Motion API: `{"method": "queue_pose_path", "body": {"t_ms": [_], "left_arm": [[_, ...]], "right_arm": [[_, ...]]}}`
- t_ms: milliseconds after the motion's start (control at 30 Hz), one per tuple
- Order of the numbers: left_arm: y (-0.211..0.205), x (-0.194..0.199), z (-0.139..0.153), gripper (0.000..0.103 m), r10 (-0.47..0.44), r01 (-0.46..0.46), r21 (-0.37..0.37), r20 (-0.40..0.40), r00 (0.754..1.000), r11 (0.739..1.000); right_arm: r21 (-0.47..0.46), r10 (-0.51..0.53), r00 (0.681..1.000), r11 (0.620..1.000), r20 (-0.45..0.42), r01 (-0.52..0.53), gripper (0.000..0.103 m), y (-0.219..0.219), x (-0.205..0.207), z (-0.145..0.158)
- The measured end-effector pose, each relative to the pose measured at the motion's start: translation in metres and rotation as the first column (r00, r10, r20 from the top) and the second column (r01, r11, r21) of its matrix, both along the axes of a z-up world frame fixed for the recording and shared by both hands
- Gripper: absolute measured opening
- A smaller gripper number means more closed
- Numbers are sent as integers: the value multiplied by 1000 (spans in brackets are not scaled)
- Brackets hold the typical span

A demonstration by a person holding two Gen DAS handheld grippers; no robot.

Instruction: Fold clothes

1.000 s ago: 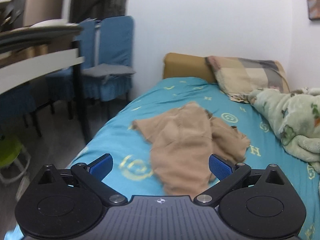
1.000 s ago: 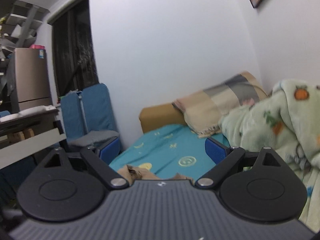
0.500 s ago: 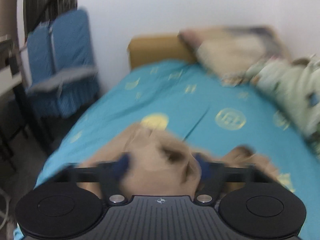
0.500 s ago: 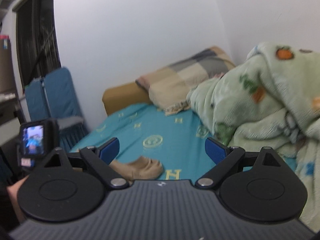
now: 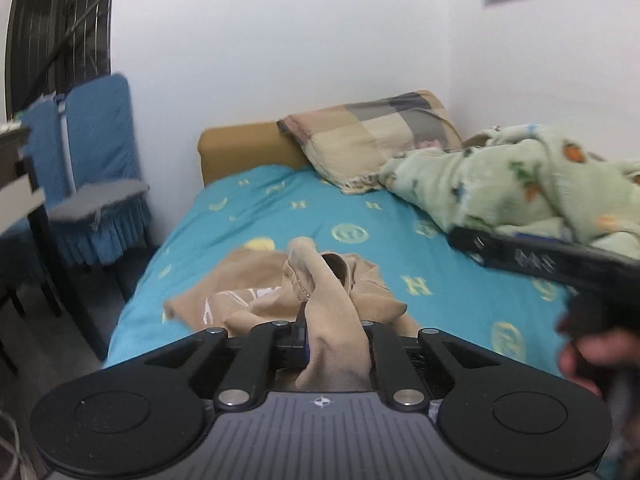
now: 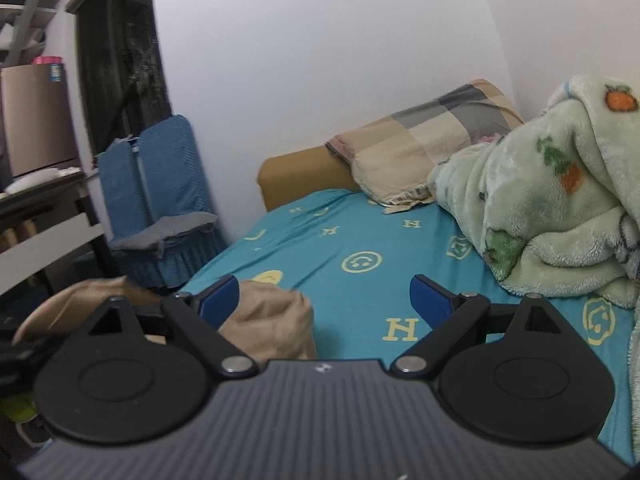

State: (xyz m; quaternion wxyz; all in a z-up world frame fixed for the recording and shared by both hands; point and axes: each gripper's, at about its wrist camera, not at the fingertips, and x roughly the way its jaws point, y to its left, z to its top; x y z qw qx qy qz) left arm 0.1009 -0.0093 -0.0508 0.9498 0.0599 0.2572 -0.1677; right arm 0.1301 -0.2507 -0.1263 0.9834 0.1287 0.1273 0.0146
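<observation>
Your left gripper (image 5: pixel 334 340) is pinched on a bunched fold of the tan garment (image 5: pixel 280 296) and lifts it off the bed (image 5: pixel 440 280). The rest of the garment lies crumpled near the bed's left edge, at the foot end, well apart from the pillow (image 5: pixel 372 136) and the green blanket (image 5: pixel 520 184). Your right gripper (image 6: pixel 326 300) is spread wide and holds nothing. No flat, squared fold shows; judge the folding unfinished, with spreading and folding remaining.
</observation>
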Motion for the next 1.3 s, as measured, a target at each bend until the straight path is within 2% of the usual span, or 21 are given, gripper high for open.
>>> {"method": "queue_pose_path", "body": {"t_ms": [67,133,200,233,300,433,533,600,667,767,833,900,933,967,1000,1067,1133,1233,1300], "left_arm": [[21,-30,-5,11,26,-30,-50,-76,997,998],[35,-54,-18,11,62,-70,-48,-151,987,996],[47,-64,-28,11,95,-110,-54,-216,972,992],[53,-66,-28,12,98,-120,-78,-241,966,990],[63,-70,-19,16,101,-135,-131,-238,966,982],[71,-80,-6,34,93,-137,-222,-199,976,965],[76,-73,-8,41,138,-187,-232,-213,967,955],[79,-61,-11,43,161,-216,-245,-226,961,945],[79,-48,-15,51,184,-245,-262,-237,954,934],[79,-20,-27,51,191,-268,-289,-267,945,919],[76,-3,-38,48,200,-286,-284,-295,934,915],[75,8,-50,24,210,-302,-268,-322,923,915],[74,11,-55,7,213,-306,-263,-331,919,915],[74,11,-56,7,213,-304,-263,-326,921,916],[72,6,-52,7,206,-286,-260,-296,933,922],[59,-11,-40,6,149,-196,-233,-203,968,953],[47,-29,-27,6,86,-107,-197,-110,990,974],[25,-56,-19,6,-49,43,-116,-49,998,992],[10,-71,-21,6,-125,122,-48,-51,991,991]], "right_arm": [[-28,32,999,999,-34,-33,93,5,-12,5],[-41,65,995,997,-78,-69,93,11,-24,7],[-18,112,987,993,-117,-115,80,19,-34,5],[-9,134,981,991,-139,-136,77,22,-37,3],[-10,166,971,985,-169,-170,72,32,-41,0],[-62,177,964,979,-198,-192,69,46,-38,-6],[-33,177,960,981,-217,-189,69,45,-32,-10],[-7,182,956,982,-230,-189,69,43,-26,-12],[19,189,952,982,-240,-190,69,42,-22,-15],[51,201,948,980,-247,-195,69,42,-15,-17],[51,206,948,979,-242,-200,69,42,-13,-17],[50,210,948,978,-238,-204,69,43,-10,-17],[50,213,948,977,-236,-206,69,43,-9,-17],[50,215,948,977,-233,-209,69,43,-7,-18],[50,217,948,976,-231,-211,69,43,-6,-18],[50,221,948,975,-227,-216,69,44,-3,-18],[53,226,948,974,-223,-219,69,42,-1,-17],[76,239,943,971,-230,-228,69,35,1,-15],[93,258,936,966,-241,-242,70,32,2,-15]]}}
